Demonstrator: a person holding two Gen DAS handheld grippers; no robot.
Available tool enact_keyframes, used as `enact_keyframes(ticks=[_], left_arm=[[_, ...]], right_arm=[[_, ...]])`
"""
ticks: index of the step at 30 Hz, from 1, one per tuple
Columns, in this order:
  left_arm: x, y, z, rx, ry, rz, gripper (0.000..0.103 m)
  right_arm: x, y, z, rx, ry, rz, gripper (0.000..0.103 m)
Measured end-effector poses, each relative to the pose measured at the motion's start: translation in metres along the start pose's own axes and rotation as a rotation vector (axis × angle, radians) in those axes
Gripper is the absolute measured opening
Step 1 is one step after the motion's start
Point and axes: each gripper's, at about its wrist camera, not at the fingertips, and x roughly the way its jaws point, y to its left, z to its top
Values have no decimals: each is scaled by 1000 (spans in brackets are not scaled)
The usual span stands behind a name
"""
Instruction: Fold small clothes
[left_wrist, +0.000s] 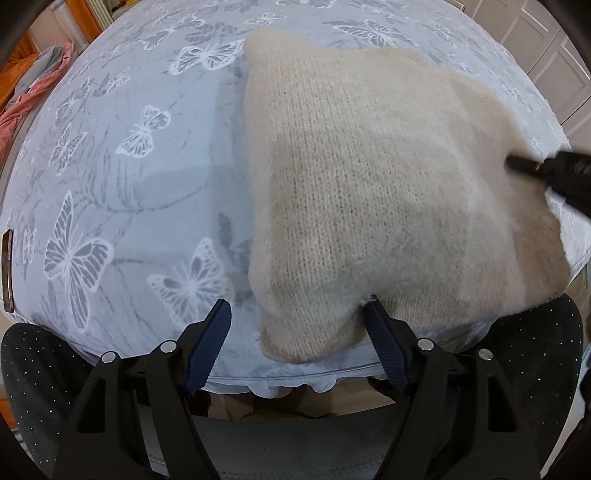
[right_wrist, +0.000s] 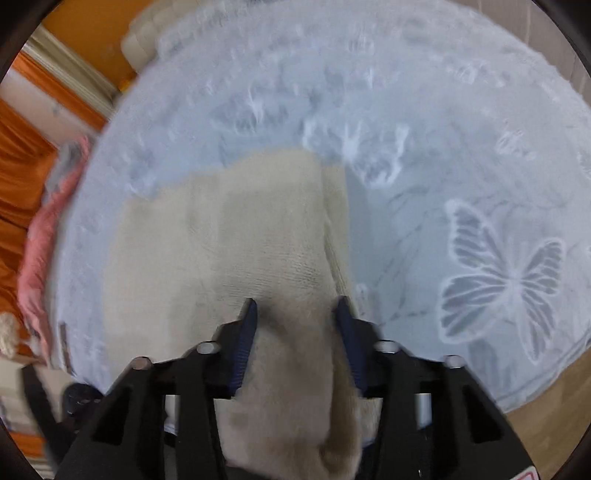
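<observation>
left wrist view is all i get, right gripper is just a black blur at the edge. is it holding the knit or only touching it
Observer: In the right wrist view a bunched fold of the cream knit runs between the right gripper's fingers, which stand well apart. A firm clamp can't be confirmed.
Operator: anything off the table on that side
Observer: Yes, the knit drapes down below the fingers, toward the camera.
Operator: and my left one
Observer: The left gripper is open, with only its right finger at the knit's near edge; the butterfly tablecloth shows between the fingers.
</observation>
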Motion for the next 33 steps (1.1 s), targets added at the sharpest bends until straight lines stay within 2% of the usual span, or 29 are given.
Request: enact_keyframes(ticks=[1, 3, 5, 6, 9, 10, 12, 14, 15, 16, 20, 21, 22, 23, 24, 25, 28, 30, 31, 33], left_arm=[[0, 1, 1, -1, -3, -3, 72], [0, 2, 1, -2, -5, -10, 72], [4, 1, 2, -1, 0, -1, 72], [6, 0, 2, 1, 5, 0, 72], [3, 0, 1, -2, 15, -7, 72], [-2, 1, 1, -5, 4, -14, 71], [-15, 5, 0, -25, -18, -65, 71], [-28, 11, 0, -54, -49, -134, 73], [-33, 13, 1, -66, -62, -148, 74], [-35, 13, 2, -68, -65, -151, 74], [-36, 6, 3, -48, -65, -110, 74], [-37, 3, 2, -46, -63, -103, 74], [-37, 2, 3, -43, -61, -98, 74], [-37, 2, 3, -37, -60, -96, 74], [-39, 1, 2, -30, -65, -86, 74], [-41, 1, 2, -25, -72, -78, 74], [-44, -1, -1, -13, -93, -61, 74], [-41, -2, 0, -9, -86, -55, 74], [-38, -4, -1, -8, -80, -50, 74], [-36, -5, -1, -8, -70, -46, 74]], right_arm=[[-3, 1, 5, -18, -20, 7, 11], [-42, 13, 6, -43, -146, 66, 11], [-61, 10, 4, -27, -208, 82, 10], [-57, 5, 4, -13, -206, 84, 10], [7, -18, -1, 10, -6, -30, 11], [13, -23, -7, 29, -4, -18, 13], [-7, -22, -10, 57, -37, 27, 16], [-38, -18, -18, 52, -104, 36, 24], [-43, -19, -21, 48, -115, 35, 34], [-50, -21, -30, 50, -114, 31, 37], [-46, -25, -55, 63, -35, 58, 37], [-44, -22, -64, 61, -17, 87, 37], [-44, -19, -68, 58, -5, 98, 33], [-37, -19, -71, 51, 12, 87, 25], [-31, -19, -77, 38, 34, 50, 11], [-32, -20, -77, 31, 33, 41, 11], [-71, -14, -76, -6, -100, 39, 10], [-79, -17, -74, 2, -130, 37, 10], [-69, -21, -74, 14, -96, 29, 10], [-35, -31, -79, 23, 33, -31, 9]])
